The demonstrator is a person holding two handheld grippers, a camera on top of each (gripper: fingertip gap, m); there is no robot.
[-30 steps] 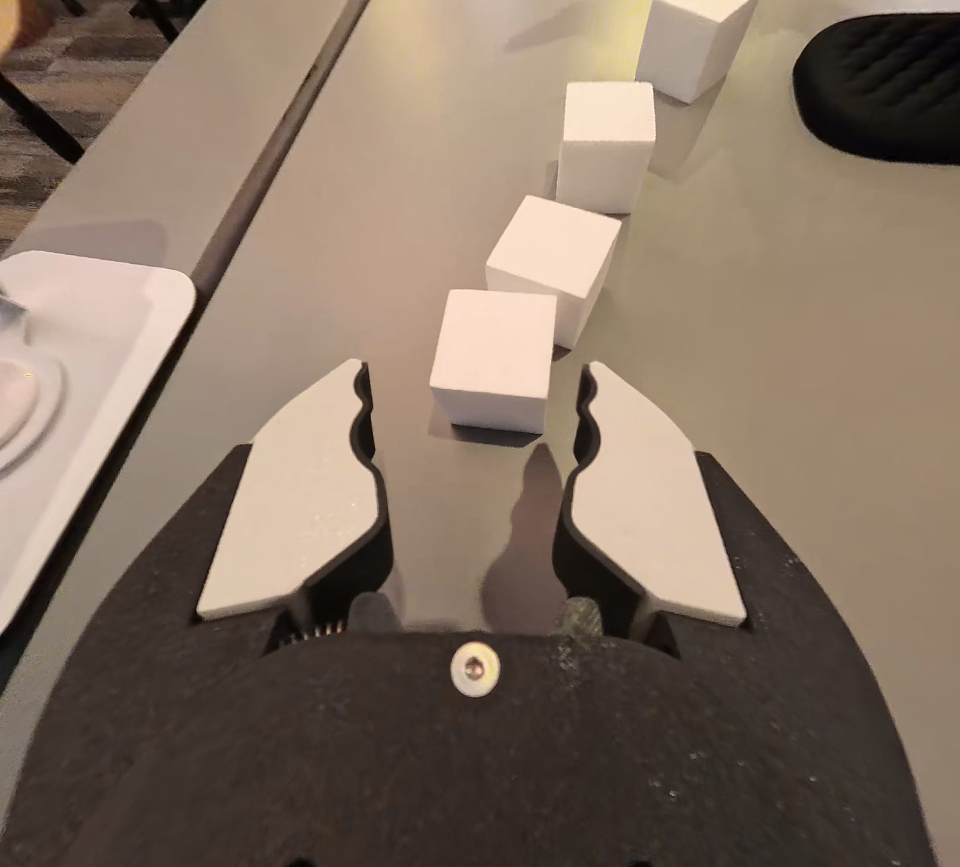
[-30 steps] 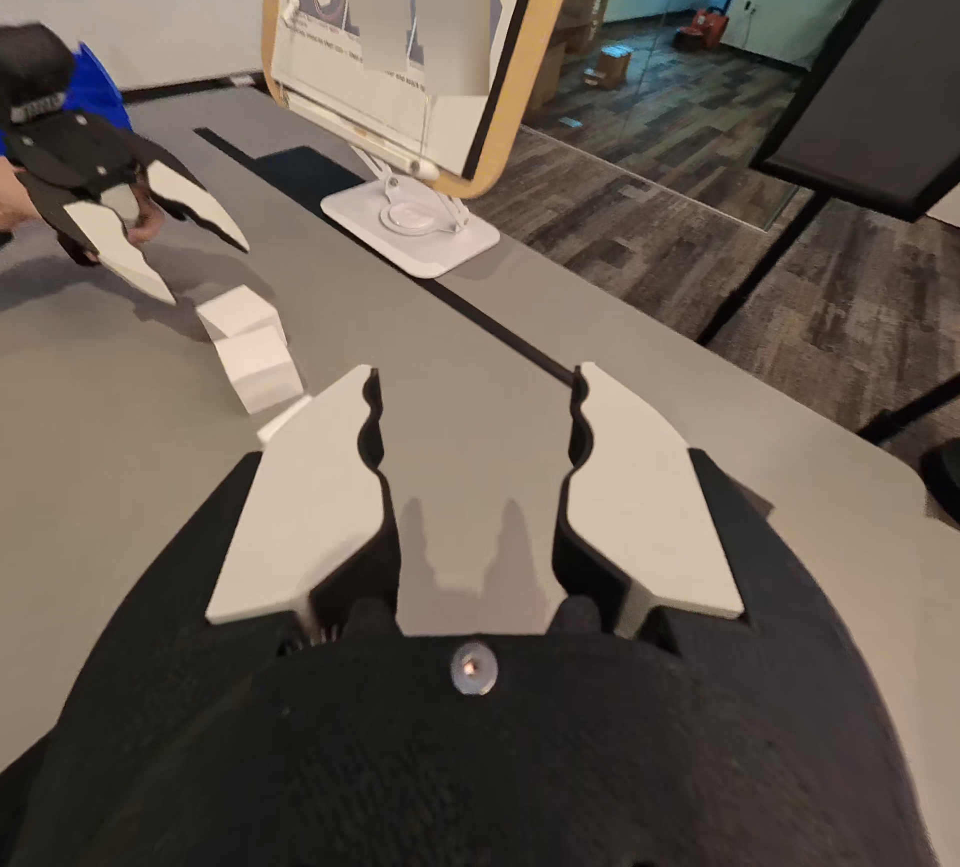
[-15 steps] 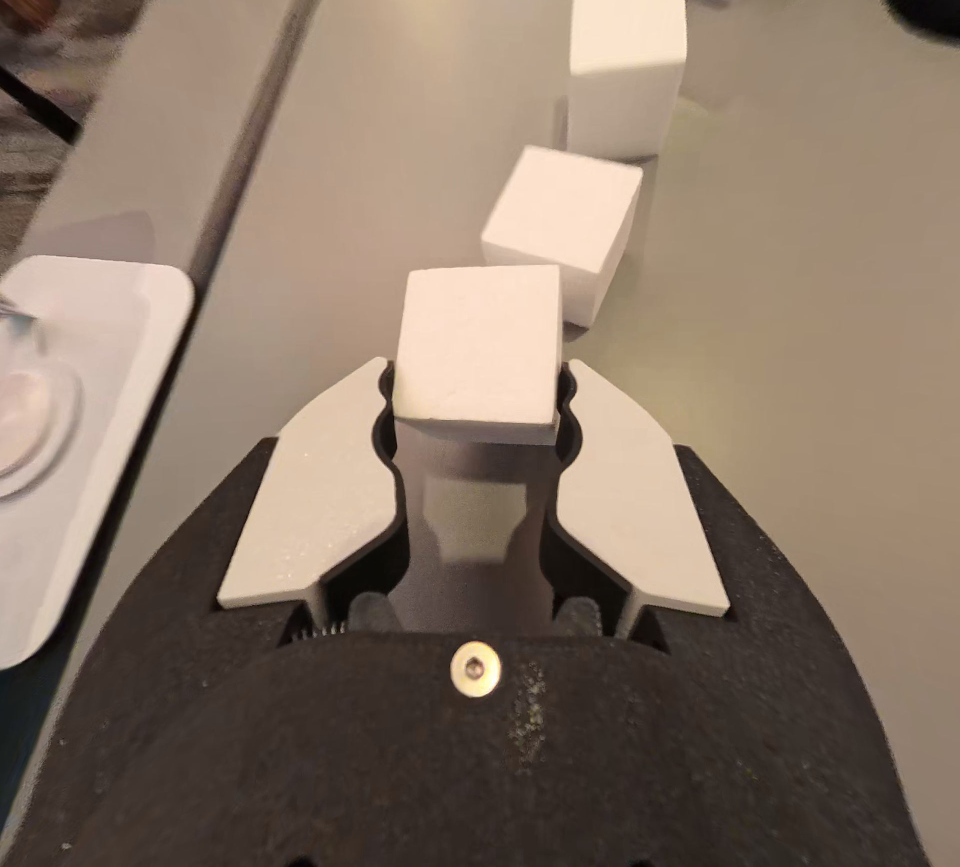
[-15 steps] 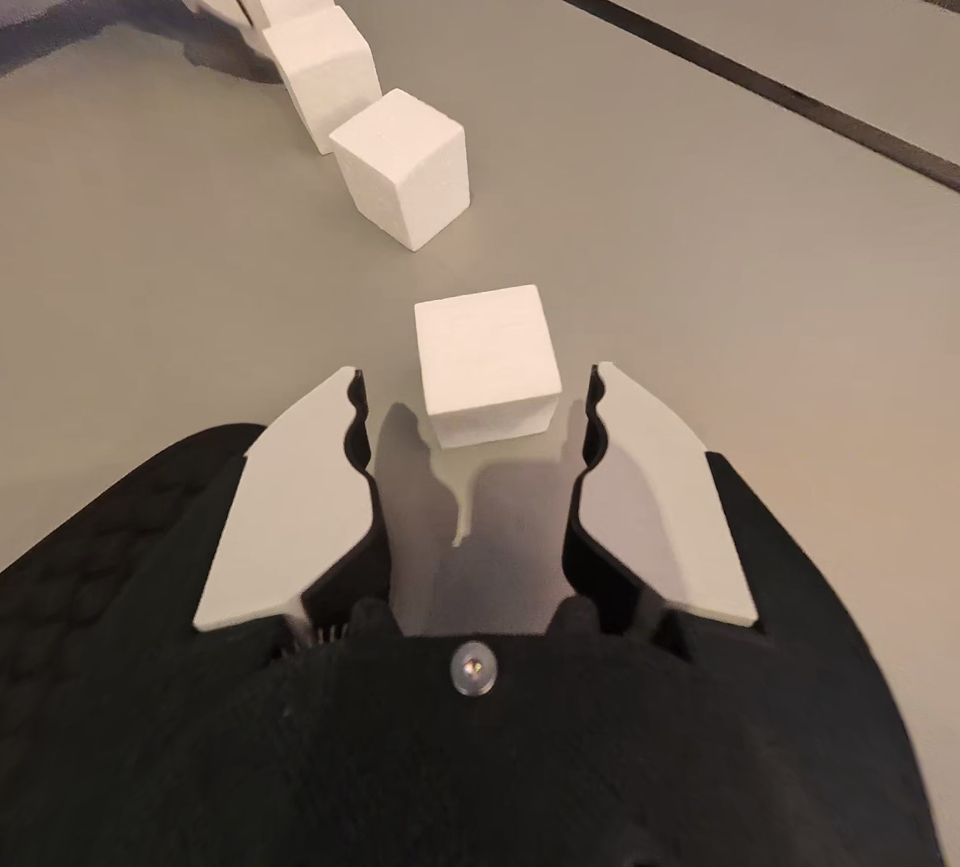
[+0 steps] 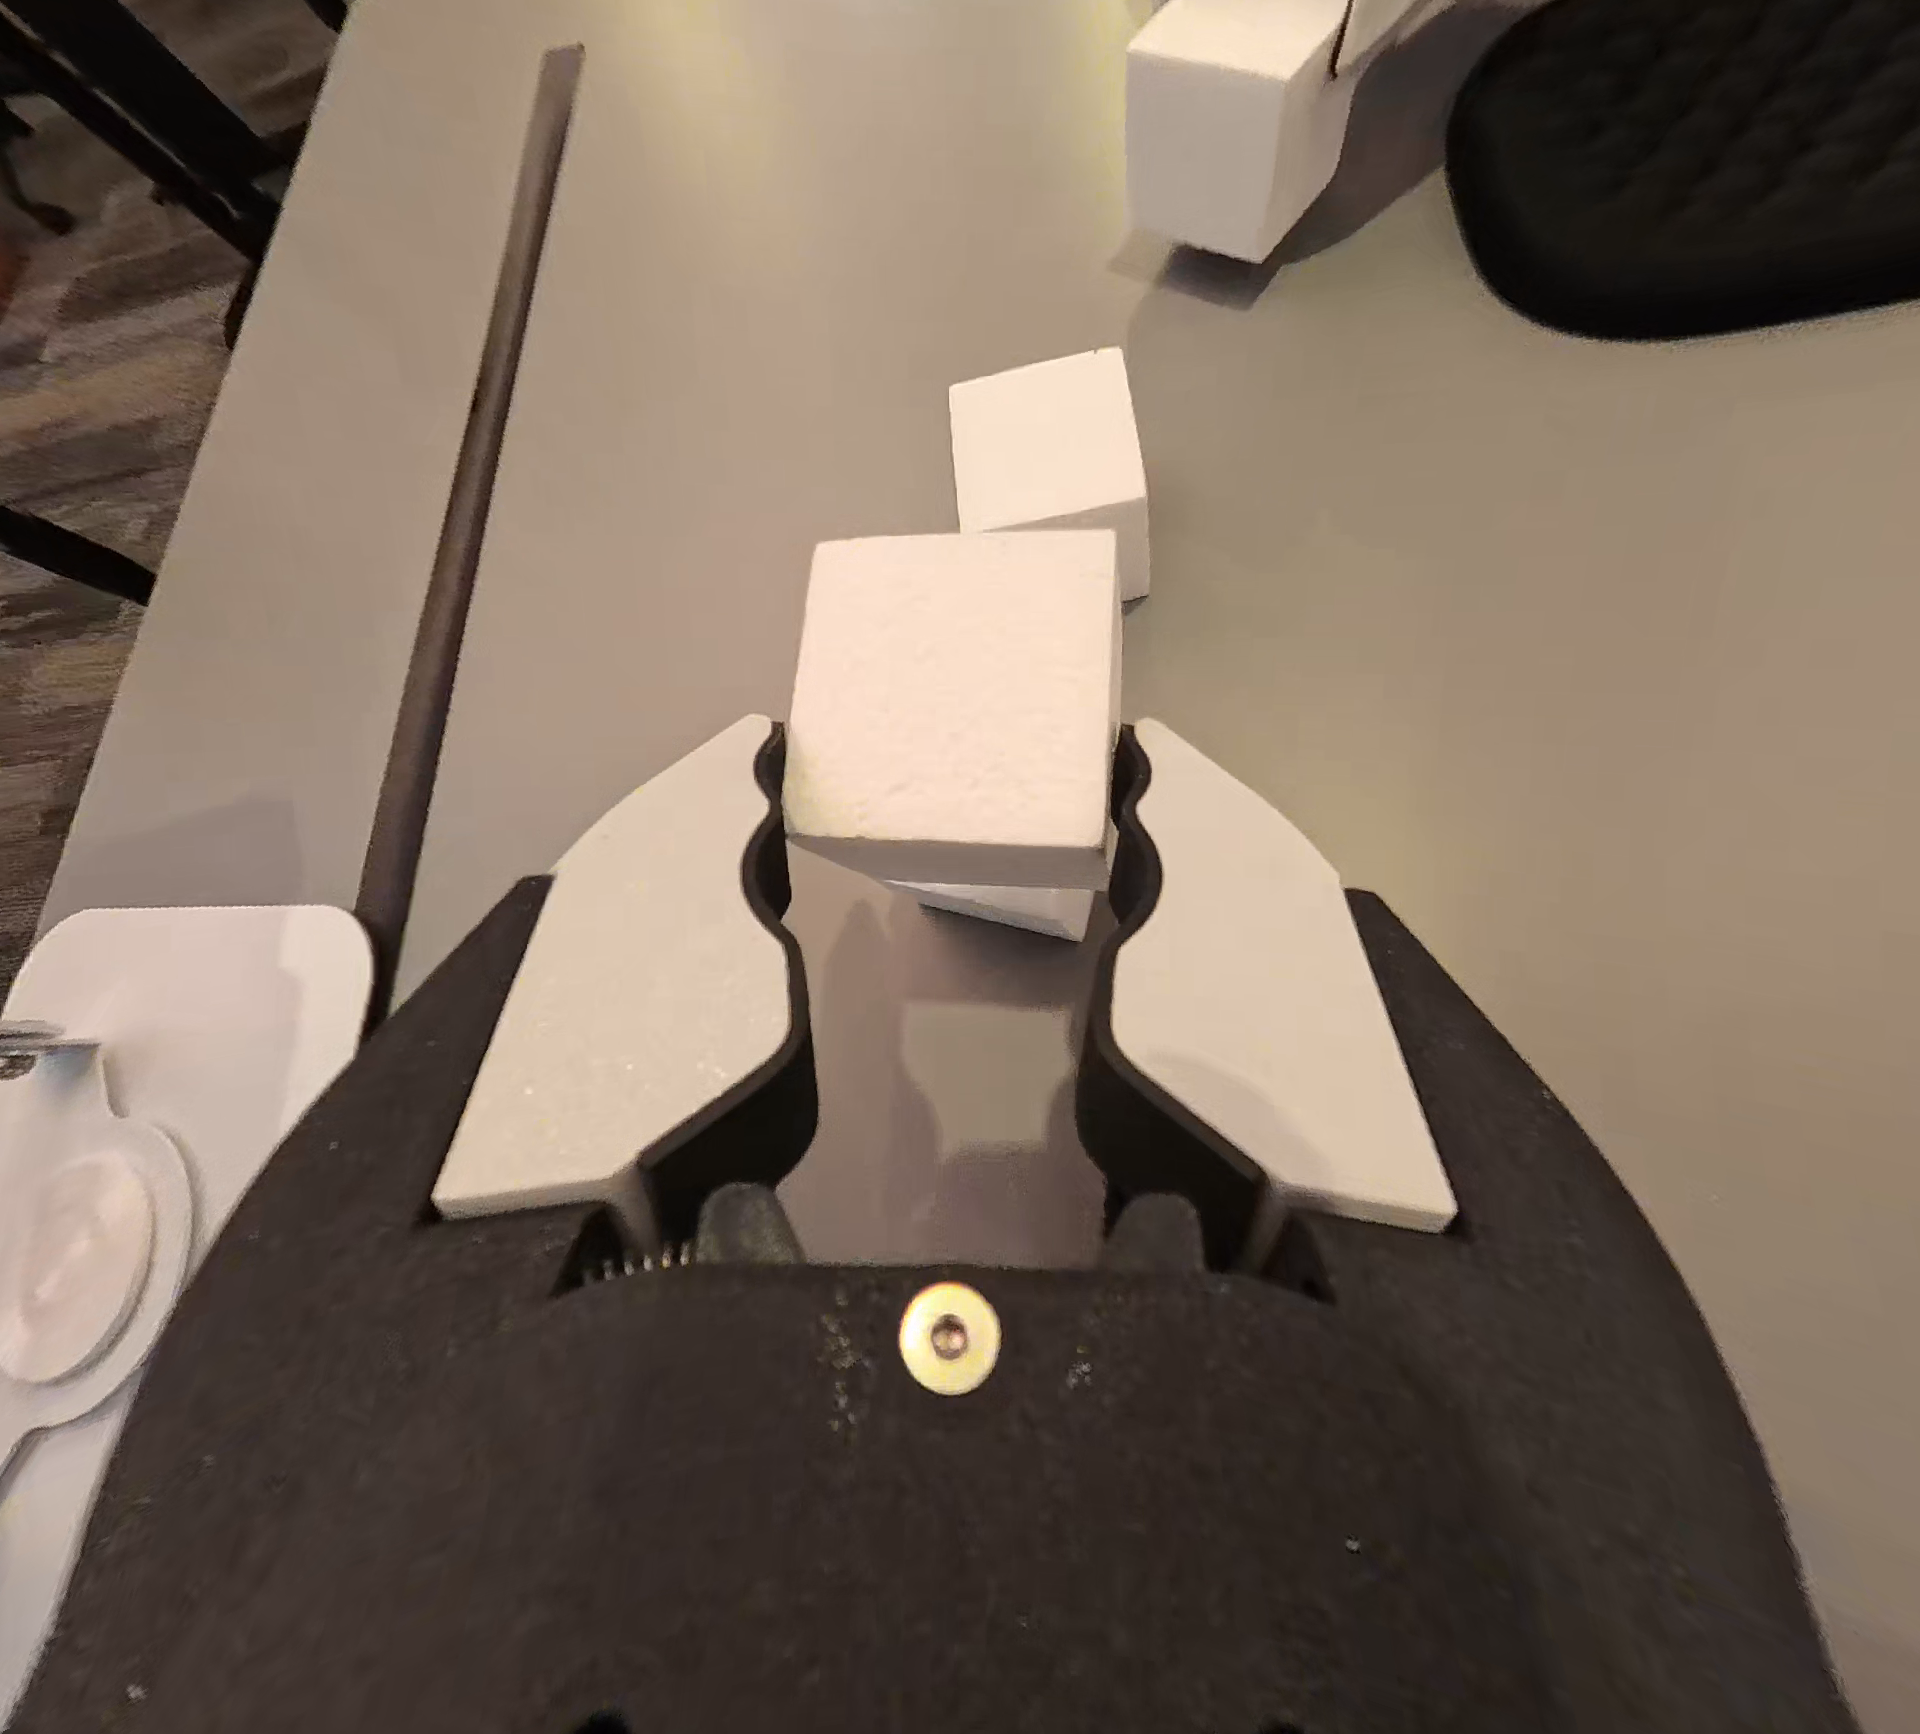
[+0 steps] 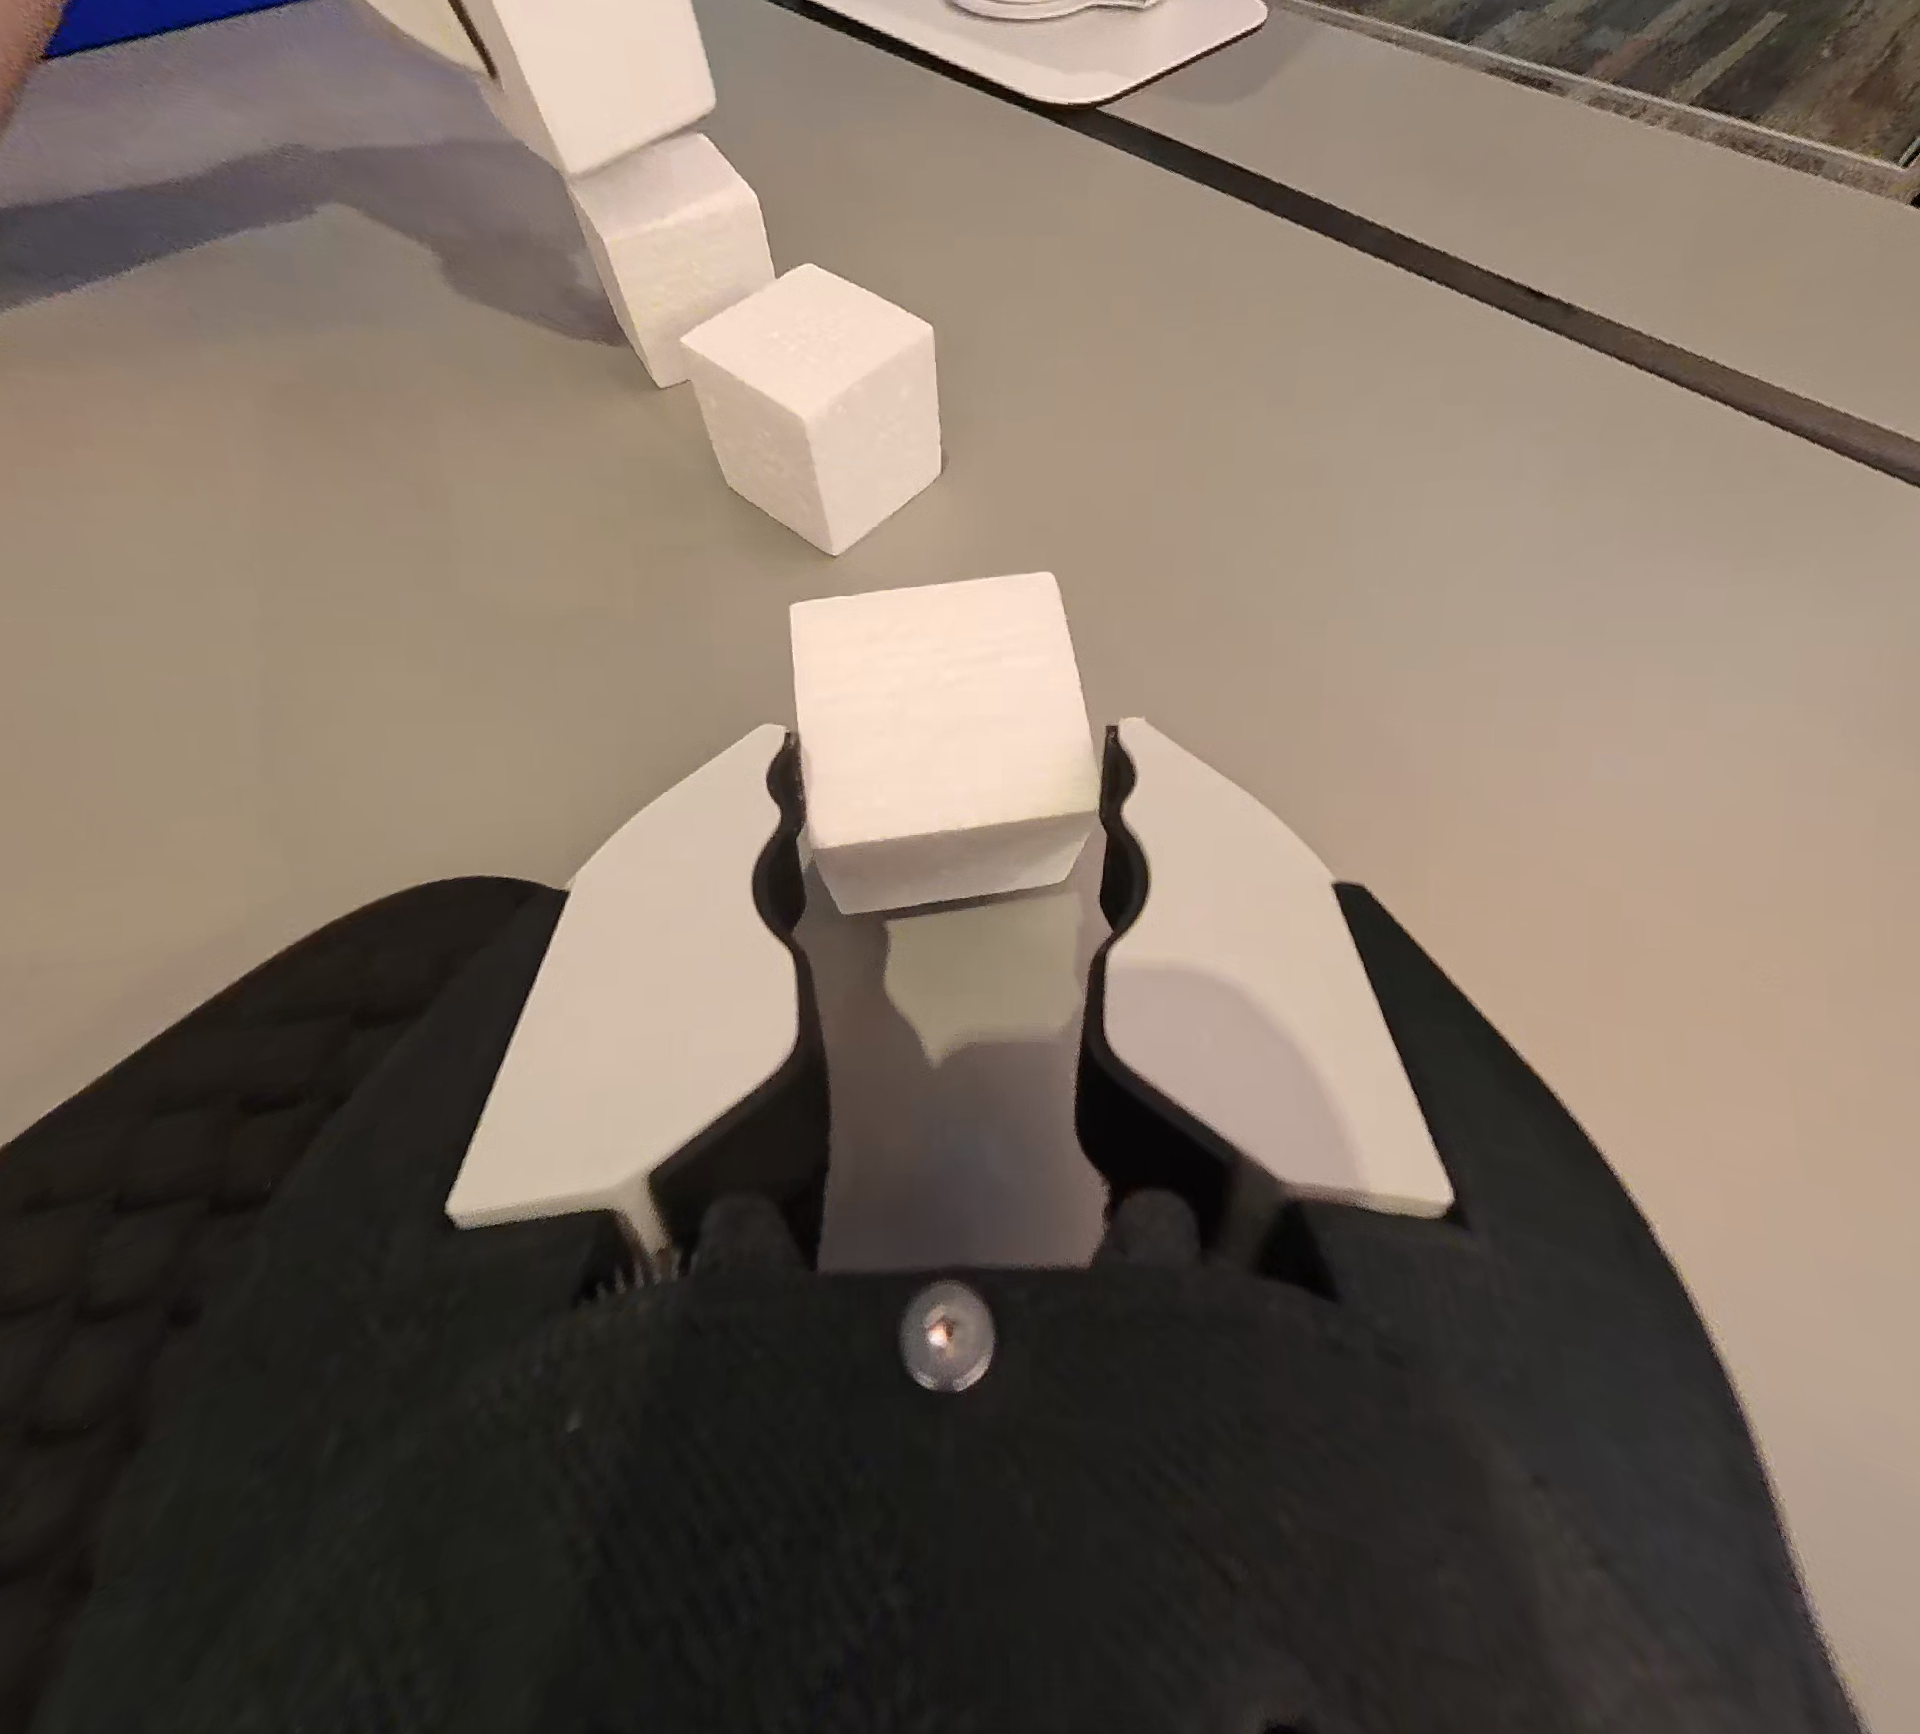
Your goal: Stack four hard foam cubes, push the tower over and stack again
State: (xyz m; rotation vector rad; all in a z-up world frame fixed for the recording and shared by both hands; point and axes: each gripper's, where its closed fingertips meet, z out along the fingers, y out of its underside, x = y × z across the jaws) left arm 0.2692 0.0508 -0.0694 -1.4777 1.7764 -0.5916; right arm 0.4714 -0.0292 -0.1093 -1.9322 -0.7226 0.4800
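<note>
The lifted cube point(image 5: 951, 697) sits pinched between the tips of the left gripper point(image 5: 951, 749), whose fingers point(image 5: 644, 957) are drawn in narrow against its two side faces. It is carried level and directly over the cube beneath it point(image 5: 1003, 910), probably so that it can be set down as the second storey of a new tower. Just beyond, the third cube point(image 5: 1044, 453) rests on the desk point(image 5: 1455, 749), turned a little askew and close to the pair. The fourth cube point(image 6: 935, 728) lies between the tips of the right gripper point(image 6: 945, 749). Those fingers point(image 6: 1216, 957) are narrowed onto its sides in the same tip grip, which leaves the top and bottom faces free for stacking. All four cubes run in a loose line between the two grippers. Of the cube beneath the lifted one, the left wrist view shows only a sliver, so how squarely the two line up is hard to judge. I also cannot tell whether the fourth cube is clear of the desk or tipped on an edge. A dark groove point(image 5: 468, 489) runs along the desk, a white stand base point(image 6: 1039, 11) is cut off at the frame edge, and a black padded cushion point(image 5: 1714, 126) lies beside the right gripper.
</note>
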